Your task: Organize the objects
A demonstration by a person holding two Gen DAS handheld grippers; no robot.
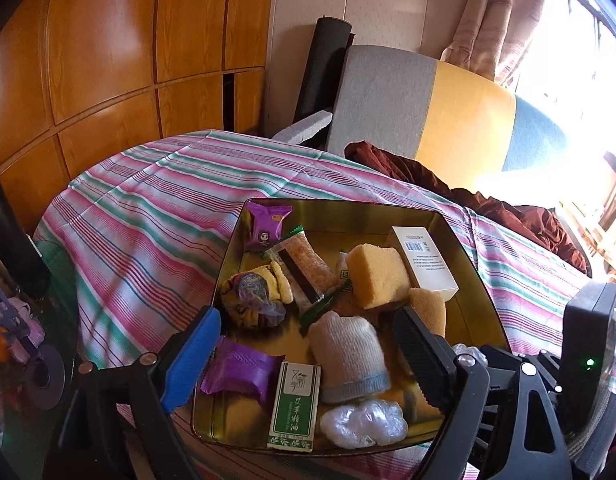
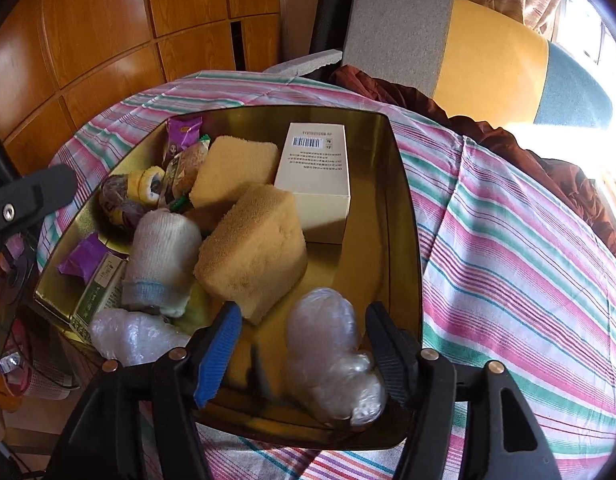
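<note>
Presently, the gold tin (image 2: 404,216) sits on the striped cloth (image 2: 508,240), holding sponges, wrapped snacks, a white box (image 2: 316,172) and a rolled sock (image 2: 164,256). The right gripper (image 2: 304,344) stands partly open over the tin's near corner; a clear plastic bundle (image 2: 332,356) lies between its jaws, its left side clear of the blue pad. The left gripper (image 1: 308,356) is wide open above the tin's near edge, gripping nothing, the sock and a green carton (image 1: 294,408) beneath it.
</note>
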